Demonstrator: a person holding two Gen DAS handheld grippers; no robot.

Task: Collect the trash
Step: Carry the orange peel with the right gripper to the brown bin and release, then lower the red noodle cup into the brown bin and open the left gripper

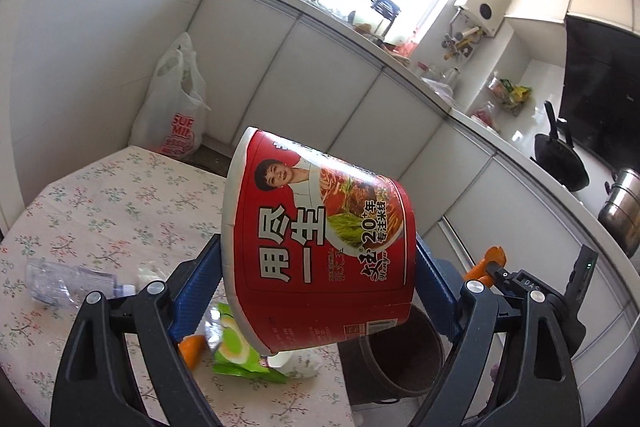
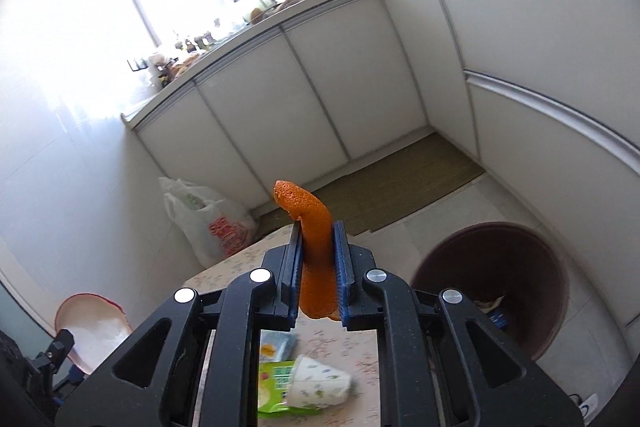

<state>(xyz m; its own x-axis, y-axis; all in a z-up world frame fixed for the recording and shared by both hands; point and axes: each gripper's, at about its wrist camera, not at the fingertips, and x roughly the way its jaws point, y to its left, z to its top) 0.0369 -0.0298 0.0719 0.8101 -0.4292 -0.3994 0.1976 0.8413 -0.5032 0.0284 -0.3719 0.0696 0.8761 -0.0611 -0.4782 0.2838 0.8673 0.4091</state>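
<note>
Left tool (image 1: 318,267) clamped wide across light, crushable noodle cup (image 1: 316,239), right tool (image 2: 318,267) pinching limp orange peel (image 2: 314,251) mid-strip; keep both grips gentle.

Black linkage arms, silver round screws — ribbed blue pads on the fingers (image 2: 345,279).

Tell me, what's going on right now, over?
Left gripper clamps red noodle tub. Right gripper pinches orange peel. Brown bin on floor, open, nothing blocking it.
</note>
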